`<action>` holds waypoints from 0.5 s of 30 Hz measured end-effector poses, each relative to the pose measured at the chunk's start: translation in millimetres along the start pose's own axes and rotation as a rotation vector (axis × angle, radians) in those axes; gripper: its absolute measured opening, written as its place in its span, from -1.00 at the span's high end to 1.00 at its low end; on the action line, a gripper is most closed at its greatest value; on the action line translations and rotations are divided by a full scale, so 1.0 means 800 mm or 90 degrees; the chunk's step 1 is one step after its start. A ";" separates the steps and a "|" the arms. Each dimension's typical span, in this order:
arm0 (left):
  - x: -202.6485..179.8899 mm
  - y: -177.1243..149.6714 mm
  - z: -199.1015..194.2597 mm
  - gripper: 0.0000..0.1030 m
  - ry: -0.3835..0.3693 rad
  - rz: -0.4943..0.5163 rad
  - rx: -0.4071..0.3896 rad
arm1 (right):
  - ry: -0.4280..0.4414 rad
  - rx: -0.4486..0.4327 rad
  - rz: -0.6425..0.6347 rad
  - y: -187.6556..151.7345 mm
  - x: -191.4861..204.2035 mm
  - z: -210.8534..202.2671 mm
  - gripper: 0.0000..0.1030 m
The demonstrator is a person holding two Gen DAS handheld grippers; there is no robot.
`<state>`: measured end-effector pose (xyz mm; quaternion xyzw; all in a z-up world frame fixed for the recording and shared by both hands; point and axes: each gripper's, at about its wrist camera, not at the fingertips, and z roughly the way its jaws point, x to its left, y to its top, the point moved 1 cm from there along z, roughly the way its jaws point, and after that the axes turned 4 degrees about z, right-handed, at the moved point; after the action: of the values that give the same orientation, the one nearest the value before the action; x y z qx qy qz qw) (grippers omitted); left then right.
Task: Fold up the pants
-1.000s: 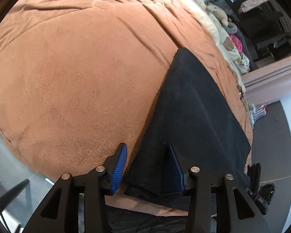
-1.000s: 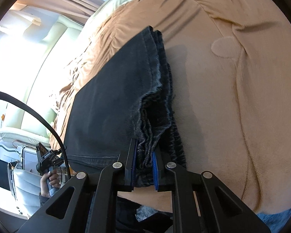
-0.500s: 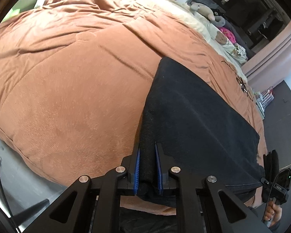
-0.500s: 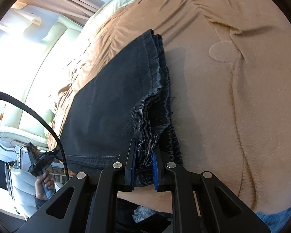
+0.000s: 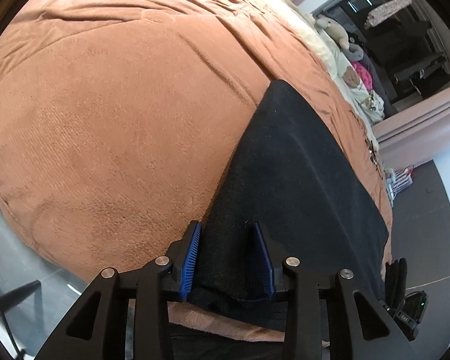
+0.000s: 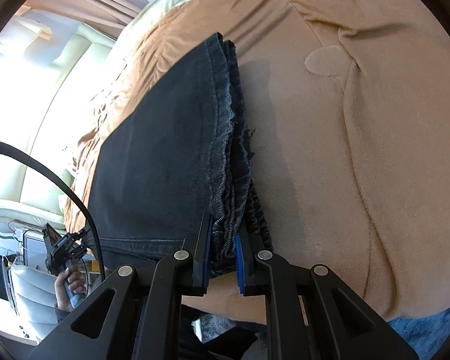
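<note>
Dark folded pants (image 5: 294, 174) lie on a brown blanket (image 5: 111, 114) on the bed. In the left wrist view my left gripper (image 5: 228, 255) is open, its blue pads (image 5: 192, 255) straddling the near corner of the folded stack without pinching it. In the right wrist view the pants (image 6: 165, 156) show stacked hem layers along their right edge. My right gripper (image 6: 223, 249) is shut on the near corner of those layers, with a narrow gap filled by fabric.
The blanket (image 6: 360, 126) spreads right of the pants. A cream sheet (image 5: 324, 48) with soft toys (image 5: 333, 30) lies at the far side. The bed's near edge drops to grey floor (image 5: 12, 258). A pale headboard (image 6: 45, 126) stands left.
My left gripper, shut on the pants half a second ago, has opened again around the corner. My right gripper stays shut on the hem layers and has barely moved.
</note>
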<state>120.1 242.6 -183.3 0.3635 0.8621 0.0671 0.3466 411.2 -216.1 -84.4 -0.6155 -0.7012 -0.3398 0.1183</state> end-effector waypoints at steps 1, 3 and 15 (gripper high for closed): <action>0.000 -0.001 -0.001 0.28 -0.003 -0.002 -0.003 | 0.008 0.000 0.000 0.001 0.002 -0.002 0.75; 0.001 -0.002 -0.003 0.28 -0.006 -0.002 -0.004 | 0.025 0.003 0.001 0.006 0.006 -0.006 0.72; 0.011 -0.003 -0.008 0.28 -0.035 -0.041 -0.009 | -0.043 -0.016 -0.036 0.038 0.024 -0.009 0.09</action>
<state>109.9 247.7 -184.5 0.3349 0.8631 0.0517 0.3744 433.7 -205.1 -57.7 -0.6081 -0.7174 -0.3310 0.0773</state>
